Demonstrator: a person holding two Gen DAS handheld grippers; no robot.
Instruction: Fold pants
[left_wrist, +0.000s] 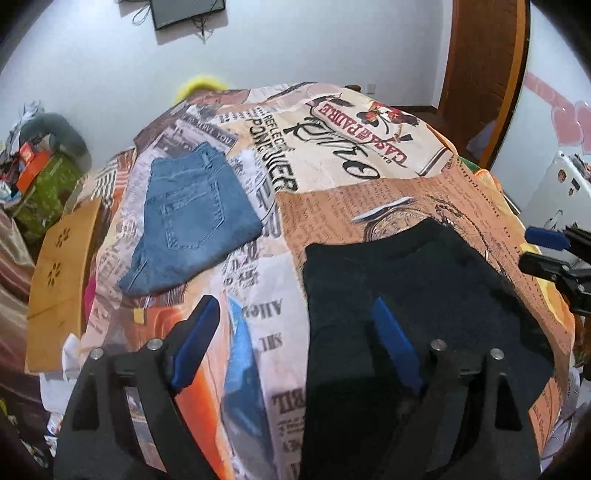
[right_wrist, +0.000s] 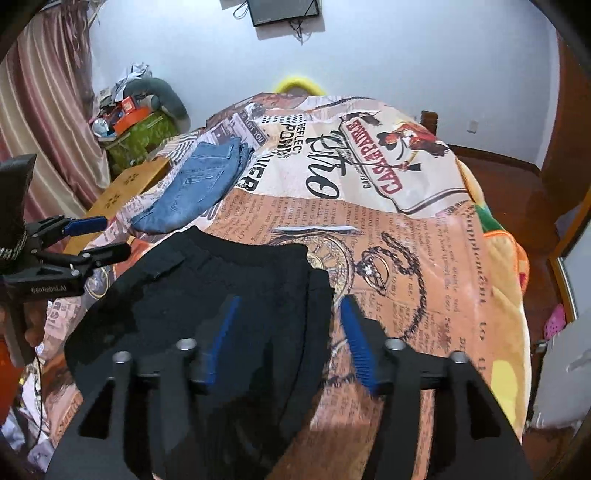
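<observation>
Black pants (left_wrist: 424, 295) (right_wrist: 221, 273) lie folded flat on the printed bed cover (left_wrist: 351, 155) (right_wrist: 406, 221), near its front edge. My left gripper (left_wrist: 293, 301) hovers open over the pants' left edge, one blue pad above the cover and the other above the black cloth, with nothing gripped. My right gripper (right_wrist: 290, 299) is open above the pants' right edge, its pads clear of the fabric. Each gripper also shows from the side in the other view: the left gripper (right_wrist: 96, 236) and the right gripper (left_wrist: 543, 251). Folded blue jeans (left_wrist: 192, 218) (right_wrist: 199, 188) rest further back on the left.
A wooden board with flower cut-outs (left_wrist: 59, 273) (right_wrist: 125, 188) stands against the bed's left side. Behind it is a cluttered pile on a green box (left_wrist: 40, 173) (right_wrist: 136, 118). A striped curtain (right_wrist: 44, 110) hangs at left and a wooden door (left_wrist: 484, 74) is at right.
</observation>
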